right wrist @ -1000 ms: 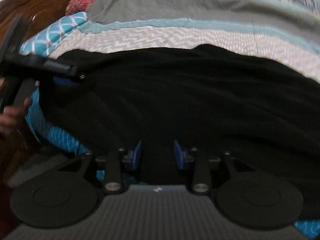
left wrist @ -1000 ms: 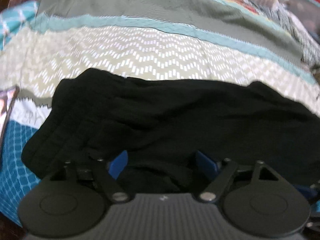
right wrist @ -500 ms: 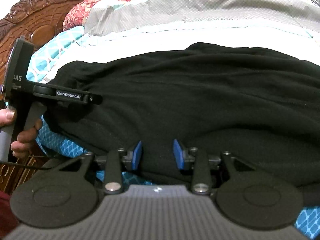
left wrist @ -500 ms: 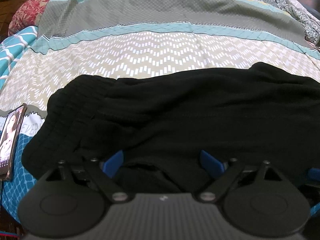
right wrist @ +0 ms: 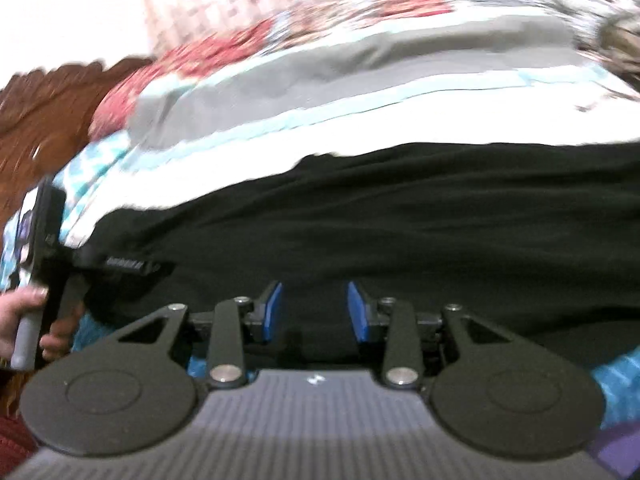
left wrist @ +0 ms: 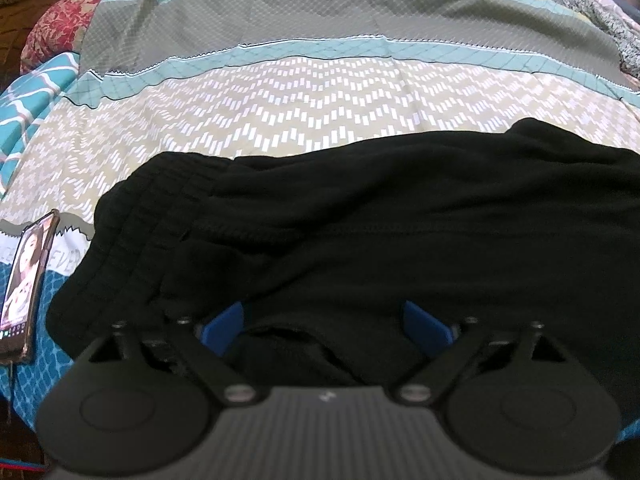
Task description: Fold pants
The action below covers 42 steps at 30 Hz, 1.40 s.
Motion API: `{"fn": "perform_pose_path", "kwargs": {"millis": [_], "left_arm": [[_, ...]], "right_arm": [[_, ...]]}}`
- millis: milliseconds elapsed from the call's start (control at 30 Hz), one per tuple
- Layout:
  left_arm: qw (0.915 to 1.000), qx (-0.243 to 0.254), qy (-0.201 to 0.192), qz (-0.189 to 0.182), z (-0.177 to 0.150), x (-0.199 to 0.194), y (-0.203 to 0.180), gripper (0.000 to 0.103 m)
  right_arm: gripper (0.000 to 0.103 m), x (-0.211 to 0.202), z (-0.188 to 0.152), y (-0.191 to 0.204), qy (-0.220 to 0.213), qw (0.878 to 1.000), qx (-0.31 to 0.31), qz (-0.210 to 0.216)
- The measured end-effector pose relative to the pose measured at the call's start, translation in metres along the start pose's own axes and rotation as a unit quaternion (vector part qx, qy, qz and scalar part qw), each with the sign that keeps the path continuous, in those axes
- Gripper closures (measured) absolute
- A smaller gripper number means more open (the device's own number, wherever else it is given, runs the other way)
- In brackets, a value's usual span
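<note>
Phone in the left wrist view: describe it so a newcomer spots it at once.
Start from the patterned bedspread with the black pants spread over it. Go to the pants' ribbed waistband end, then further left to the bed's edge: the phone lies there on the blue-and-white print, the only glossy object, screen lit with a photo.

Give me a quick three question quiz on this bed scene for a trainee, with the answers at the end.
1. True or false: the pants are black.
2. What lies on the bedspread left of the waistband: A) a book, B) a phone, C) a remote?
3. Is cloth pinched between the pads of the left tool?

Key
1. True.
2. B, a phone, screen lit.
3. No. Its jaws are opening, wide apart over a fold of cloth without pressing it.
</note>
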<state>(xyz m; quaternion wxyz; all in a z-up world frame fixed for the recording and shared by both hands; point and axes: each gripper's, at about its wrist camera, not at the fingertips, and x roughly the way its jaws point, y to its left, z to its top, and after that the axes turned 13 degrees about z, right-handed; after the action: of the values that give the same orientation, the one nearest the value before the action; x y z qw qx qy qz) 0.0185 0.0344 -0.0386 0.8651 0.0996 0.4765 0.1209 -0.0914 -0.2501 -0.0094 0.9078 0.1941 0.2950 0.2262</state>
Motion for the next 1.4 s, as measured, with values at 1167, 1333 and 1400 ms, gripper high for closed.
{"fn": "perform_pose_path", "kwargs": {"millis": [1167,1333,1400], "left_arm": [[0.9901,0.042,-0.033,-0.13,0.013,-0.069,-0.057,0.009],[0.9862,0.066,0.004,-0.152,0.001,-0.055,-0.079,0.01],[0.9856,0.077,0.025,-0.149,-0.007,-0.05,-0.086,0.01]], "right_arm": [[0.064,-0.047,-0.015,-0.059,-0.094,0.993,0.076,-0.01],[0.064,-0.054,0.0,-0.084,-0.112,0.988,0.08,-0.075],[0.064,-0.051,-0.001,-0.095,-0.101,0.986,0.098,-0.09]]}}
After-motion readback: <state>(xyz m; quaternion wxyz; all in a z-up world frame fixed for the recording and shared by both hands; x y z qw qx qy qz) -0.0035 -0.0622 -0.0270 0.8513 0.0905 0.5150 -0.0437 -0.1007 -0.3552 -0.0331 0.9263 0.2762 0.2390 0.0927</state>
